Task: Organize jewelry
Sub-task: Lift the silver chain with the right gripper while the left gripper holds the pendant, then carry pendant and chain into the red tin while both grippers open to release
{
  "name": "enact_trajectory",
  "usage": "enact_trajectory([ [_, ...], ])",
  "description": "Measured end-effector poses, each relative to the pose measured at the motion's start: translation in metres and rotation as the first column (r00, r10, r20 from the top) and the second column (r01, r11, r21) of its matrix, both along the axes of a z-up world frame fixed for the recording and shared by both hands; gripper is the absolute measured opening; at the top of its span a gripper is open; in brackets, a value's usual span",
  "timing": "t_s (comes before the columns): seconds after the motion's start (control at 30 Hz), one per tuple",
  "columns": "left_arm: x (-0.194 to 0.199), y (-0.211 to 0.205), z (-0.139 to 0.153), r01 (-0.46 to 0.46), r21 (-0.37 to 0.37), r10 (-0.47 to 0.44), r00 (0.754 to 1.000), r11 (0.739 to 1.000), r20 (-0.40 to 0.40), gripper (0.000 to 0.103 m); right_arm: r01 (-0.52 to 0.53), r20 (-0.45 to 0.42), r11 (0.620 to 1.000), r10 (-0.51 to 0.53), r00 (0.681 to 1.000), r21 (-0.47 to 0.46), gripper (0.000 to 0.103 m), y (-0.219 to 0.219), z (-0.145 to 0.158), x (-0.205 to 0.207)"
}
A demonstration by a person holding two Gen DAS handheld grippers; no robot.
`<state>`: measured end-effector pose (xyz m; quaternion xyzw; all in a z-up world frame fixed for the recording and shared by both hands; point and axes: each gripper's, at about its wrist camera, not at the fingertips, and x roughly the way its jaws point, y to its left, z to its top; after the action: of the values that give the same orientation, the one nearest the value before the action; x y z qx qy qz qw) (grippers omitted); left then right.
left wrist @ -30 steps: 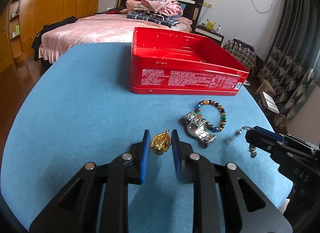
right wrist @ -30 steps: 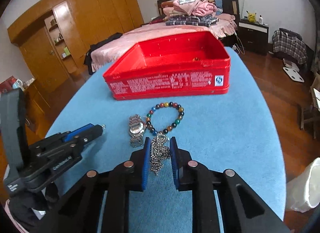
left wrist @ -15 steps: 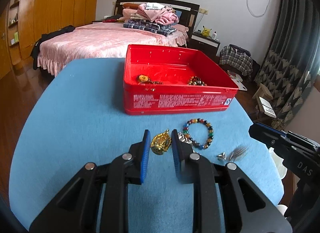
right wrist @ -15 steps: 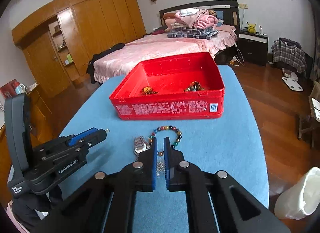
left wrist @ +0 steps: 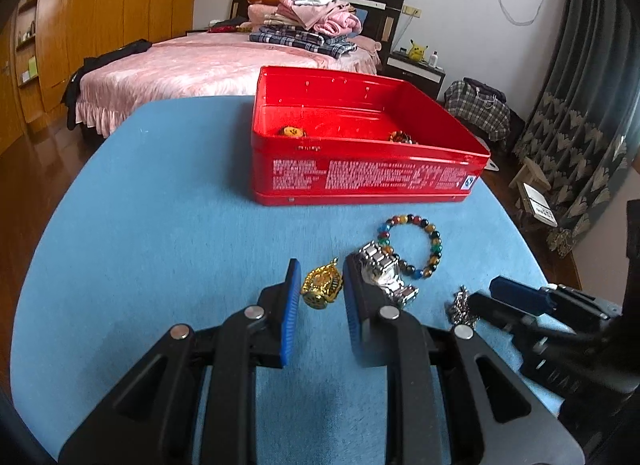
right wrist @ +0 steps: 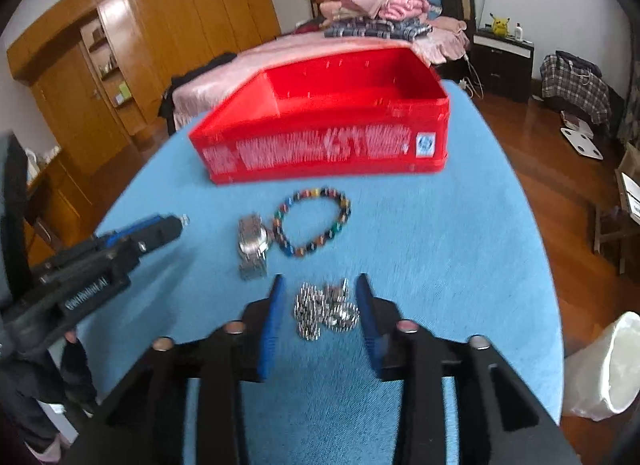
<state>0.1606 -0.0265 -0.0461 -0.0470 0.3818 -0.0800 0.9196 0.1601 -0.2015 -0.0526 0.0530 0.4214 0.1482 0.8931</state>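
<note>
- Left gripper (left wrist: 320, 293) has its jaws parted a little, one either side of the gold ornate pendant (left wrist: 322, 287) lying on the blue cloth-covered table (left wrist: 160, 201). Looks lined up for a pinch; I can't tell if the pads touch it yet.
- Right gripper (right wrist: 322, 315) is spread wide around the heaped silver chain (right wrist: 325, 310), holding nothing.
- Open red rectangular tin (left wrist: 360, 153) sits just behind, presumably the drop-off spot.
- Count on the table: one pendant, one chain, one silver metal watch (left wrist: 384, 271) and one multicoloured bead bracelet (left wrist: 412, 245) that touches the watch.
- Two small pieces in the tin.
</note>
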Motion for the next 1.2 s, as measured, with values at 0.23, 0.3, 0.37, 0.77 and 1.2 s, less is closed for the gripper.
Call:
enact_trajectory([
  [0.23, -0.001, 0.003, -0.006, -0.004, -0.004, 0.004, 1.000, 1.000, -0.004, 0.020, -0.006, 0.024, 0.996, 0.008, 1.000, -0.085, 0.029, 0.009, -0.017, -0.005],
  [0.3, -0.002, 0.003, -0.006, -0.004, -0.005, 0.004, 1.000, 1.000, -0.005, 0.020, -0.020, 0.031, 0.997, 0.023, 0.999, -0.080, 0.023, 0.009, -0.016, -0.007],
  [0.37, -0.002, 0.004, -0.007, -0.006, -0.007, 0.006, 1.000, 1.000, -0.005, 0.020, -0.015, 0.028, 0.998, 0.017, 0.999, -0.066, 0.022, 0.007, -0.016, -0.006],
  [0.77, 0.001, 0.004, -0.001, -0.009, -0.013, 0.009, 1.000, 1.000, 0.010, 0.020, 0.004, 0.122, 1.000, -0.001, 0.993, -0.021, 0.022, -0.004, 0.023, -0.003],
  [1.2, 0.020, -0.008, 0.035, 0.002, -0.022, 0.000, 0.996, 1.000, 0.092, 0.020, 0.000, 0.211, 1.000, 0.001, 0.977, -0.006, 0.022, -0.004, 0.064, 0.024],
])
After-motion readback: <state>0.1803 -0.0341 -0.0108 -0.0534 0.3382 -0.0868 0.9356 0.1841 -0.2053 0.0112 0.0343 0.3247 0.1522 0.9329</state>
